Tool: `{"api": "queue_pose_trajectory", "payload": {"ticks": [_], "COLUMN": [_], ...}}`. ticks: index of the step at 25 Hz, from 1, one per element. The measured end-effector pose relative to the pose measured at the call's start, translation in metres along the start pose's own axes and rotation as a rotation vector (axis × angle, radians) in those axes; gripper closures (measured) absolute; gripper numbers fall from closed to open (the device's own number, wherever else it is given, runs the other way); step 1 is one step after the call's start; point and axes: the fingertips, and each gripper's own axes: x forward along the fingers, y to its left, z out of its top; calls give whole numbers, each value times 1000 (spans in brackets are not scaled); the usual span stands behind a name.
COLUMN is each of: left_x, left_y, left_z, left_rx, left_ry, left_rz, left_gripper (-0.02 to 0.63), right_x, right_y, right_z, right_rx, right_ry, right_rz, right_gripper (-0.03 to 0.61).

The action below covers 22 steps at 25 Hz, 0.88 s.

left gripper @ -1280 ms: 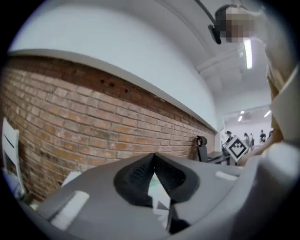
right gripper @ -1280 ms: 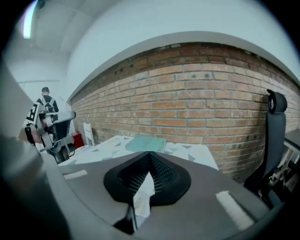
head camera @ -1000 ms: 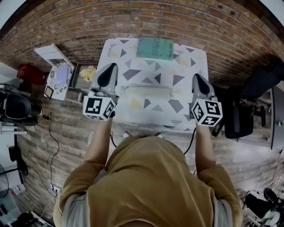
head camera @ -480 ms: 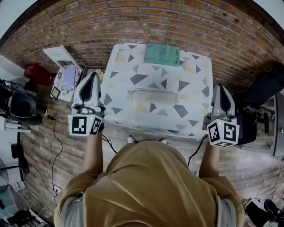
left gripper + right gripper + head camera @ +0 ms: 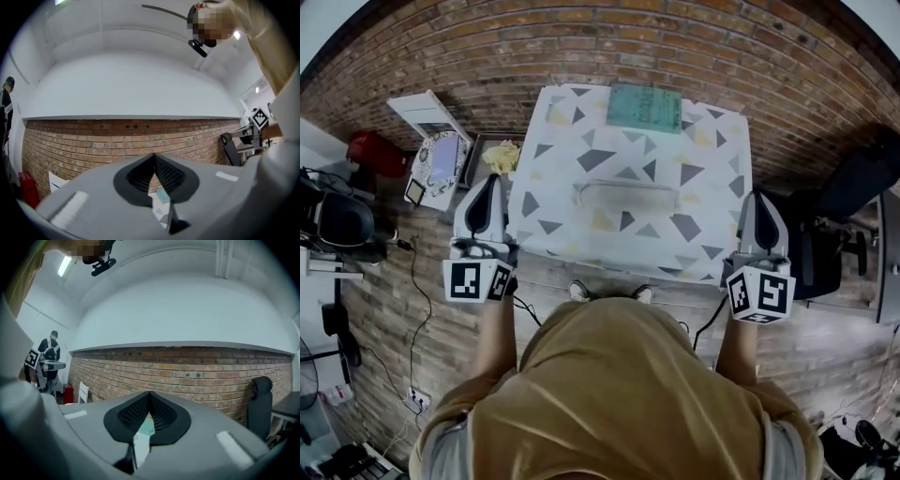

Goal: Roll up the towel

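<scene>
Since both claws are pressed fully together with nothing caught in them, the towel (image 5: 623, 196) is seen lying alone, as a long roll, mid-worktop (image 5: 712, 255). The left claw (image 5: 490, 180) is held just off the worktop's left edge and the right claw (image 5: 759, 197) just off its right edge, both well apart from the towel. Bare cover is seen all round the roll, and a teal sheet (image 5: 644, 108) is parked at the far edge.

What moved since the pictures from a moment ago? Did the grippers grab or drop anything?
The left hand-held gripper and the right hand-held gripper pulled back from over the table toward the person and out past its side edges. Both are shut and empty; nothing was grabbed or dropped. The rolled towel and the teal sheet stayed put.
</scene>
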Motion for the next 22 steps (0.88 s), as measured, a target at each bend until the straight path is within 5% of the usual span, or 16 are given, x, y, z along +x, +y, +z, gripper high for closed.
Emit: {"api": "queue_pose_trajectory", "payload": {"ticks": [22], "left_x": [6], "left_y": [-28], "left_z": [9], "left_rx": [13], "left_ry": [-42], "left_rz": [-82], "left_gripper": [552], "right_x": [-17], "right_y": [15], "right_z": [-1], "right_rx": [19], "right_ry": [-13], "right_rz": [-6], "right_gripper": [574]}}
